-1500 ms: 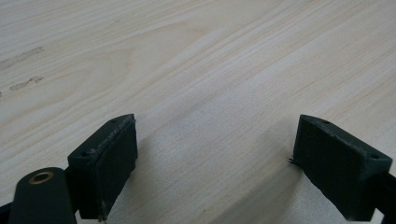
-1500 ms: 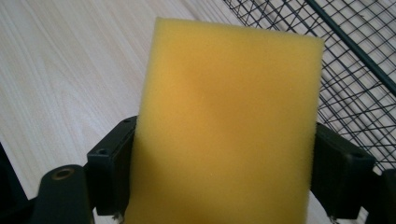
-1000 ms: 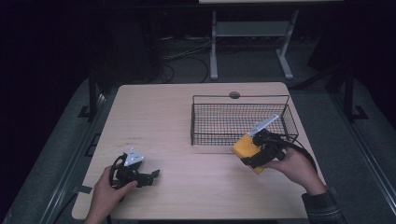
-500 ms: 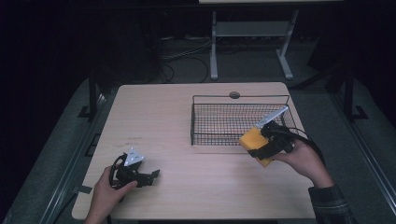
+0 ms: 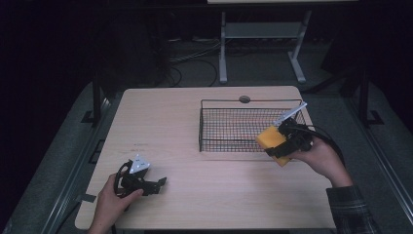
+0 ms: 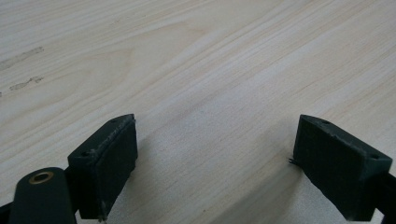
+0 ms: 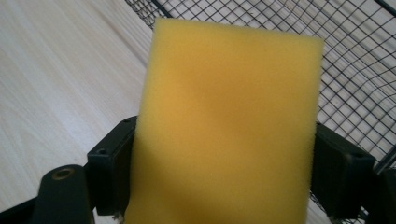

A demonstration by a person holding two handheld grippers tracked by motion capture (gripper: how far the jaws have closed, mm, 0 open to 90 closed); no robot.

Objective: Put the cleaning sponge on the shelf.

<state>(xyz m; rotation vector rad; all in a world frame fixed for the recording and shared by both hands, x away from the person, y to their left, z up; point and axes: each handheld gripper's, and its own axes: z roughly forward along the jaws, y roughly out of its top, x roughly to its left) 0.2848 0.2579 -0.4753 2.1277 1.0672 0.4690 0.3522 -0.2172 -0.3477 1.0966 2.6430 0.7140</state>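
Note:
A yellow sponge [image 5: 272, 140] is held in my right gripper [image 5: 285, 144], lifted at the near right rim of a black wire basket [image 5: 229, 127]. In the right gripper view the yellow sponge [image 7: 229, 126] stands upright between the two black jaws of my right gripper [image 7: 224, 168], which press on its sides, with the basket mesh [image 7: 355, 70] behind it. My left gripper [image 5: 156, 185] rests low on the table at the near left, held by a hand. Seen in the left gripper view, my left gripper [image 6: 212, 158] is open, with bare wood between its jaws.
The light wooden table [image 5: 165, 126] has a round cable hole [image 5: 244, 99] at its far edge behind the basket. A white metal stand [image 5: 263, 39] and cables lie on the dark floor beyond the table.
My right gripper has carried the sponge up and away from the table's near right, toward the basket's rim. The left gripper has stayed in place.

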